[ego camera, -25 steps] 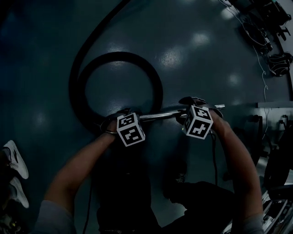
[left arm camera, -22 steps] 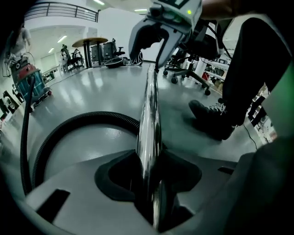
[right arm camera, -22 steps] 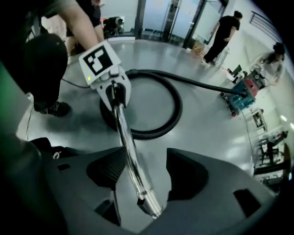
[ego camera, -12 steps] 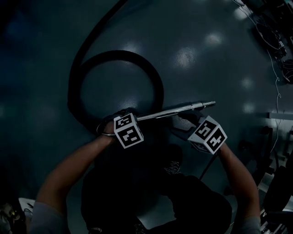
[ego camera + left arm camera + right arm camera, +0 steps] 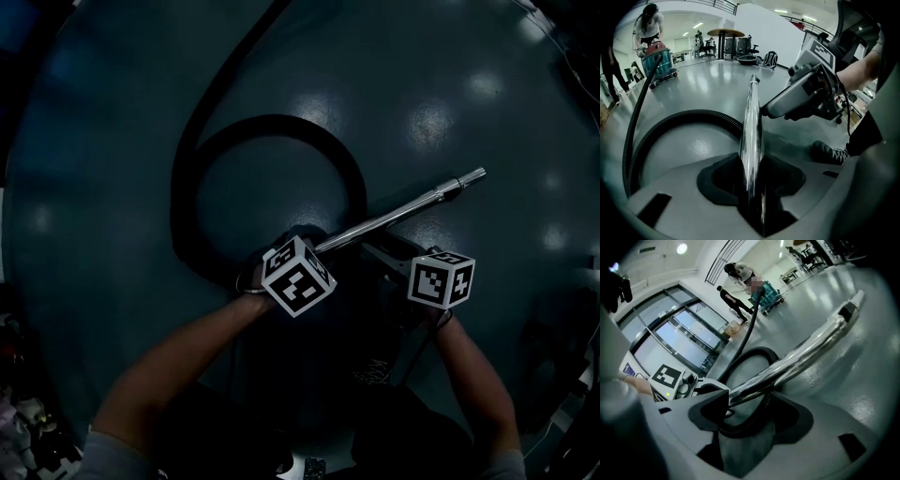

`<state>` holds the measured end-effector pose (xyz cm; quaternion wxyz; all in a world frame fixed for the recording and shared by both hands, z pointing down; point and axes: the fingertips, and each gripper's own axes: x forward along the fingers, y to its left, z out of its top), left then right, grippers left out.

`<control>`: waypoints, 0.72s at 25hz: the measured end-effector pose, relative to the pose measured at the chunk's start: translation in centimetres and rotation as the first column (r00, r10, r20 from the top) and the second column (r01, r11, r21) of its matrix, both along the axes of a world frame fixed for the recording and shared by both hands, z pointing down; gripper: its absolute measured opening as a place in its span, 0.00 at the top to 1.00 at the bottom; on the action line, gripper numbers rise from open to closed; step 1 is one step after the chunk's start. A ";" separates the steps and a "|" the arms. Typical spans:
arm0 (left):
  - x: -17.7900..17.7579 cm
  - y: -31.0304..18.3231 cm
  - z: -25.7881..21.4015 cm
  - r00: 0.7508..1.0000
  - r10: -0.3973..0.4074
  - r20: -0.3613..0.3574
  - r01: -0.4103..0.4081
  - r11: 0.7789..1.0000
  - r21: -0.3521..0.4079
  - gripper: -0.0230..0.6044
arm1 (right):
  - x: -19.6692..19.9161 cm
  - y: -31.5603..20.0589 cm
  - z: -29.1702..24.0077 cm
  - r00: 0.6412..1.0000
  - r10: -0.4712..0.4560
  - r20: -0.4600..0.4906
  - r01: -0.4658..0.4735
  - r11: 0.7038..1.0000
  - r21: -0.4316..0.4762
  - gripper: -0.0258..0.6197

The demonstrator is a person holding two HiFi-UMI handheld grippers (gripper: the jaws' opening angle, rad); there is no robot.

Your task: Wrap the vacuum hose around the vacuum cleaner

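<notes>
A black ribbed vacuum hose [image 5: 352,184] lies in a loop on the dark floor, its tail running off to the top. It ends in a chrome wand [image 5: 403,214] that slants up to the right. My left gripper [image 5: 307,247] is shut on the wand's near end; in the left gripper view the wand [image 5: 751,140] runs straight out between the pads. My right gripper [image 5: 382,253] sits just below the wand, jaws apart. In the right gripper view the wand [image 5: 801,355] crosses beyond the jaw tips. The vacuum cleaner [image 5: 658,63] stands far off.
A person [image 5: 647,26] stands by the teal and red vacuum cleaner [image 5: 766,291] across the hall. A round table and chairs [image 5: 726,40] are at the back. A shoe [image 5: 829,152] and my legs are close on the right. Glass wall panels [image 5: 670,338] line one side.
My right gripper has come off the wand, rolled over and dropped below it. The left gripper has carried the wand rightward, and its free end now points further up and right.
</notes>
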<state>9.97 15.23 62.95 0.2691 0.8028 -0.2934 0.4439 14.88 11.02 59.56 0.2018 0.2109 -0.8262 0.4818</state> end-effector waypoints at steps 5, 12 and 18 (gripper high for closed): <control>-0.8 -0.8 0.1 0.999 -0.035 0.006 0.035 0.999 0.014 0.68 | -2.1 -0.9 0.9 0.998 0.055 0.017 -0.053 0.995 -0.079 0.56; 1.0 -0.9 0.8 0.980 -0.199 -0.008 0.199 0.980 -0.013 0.68 | -1.9 -2.1 2.5 0.989 0.142 -0.037 -0.145 0.984 -0.103 0.56; 1.1 -2.5 1.2 0.942 -0.334 -0.035 0.332 0.942 -0.046 0.68 | -2.6 -4.3 3.0 0.991 0.081 -0.105 -0.087 0.995 -0.052 0.56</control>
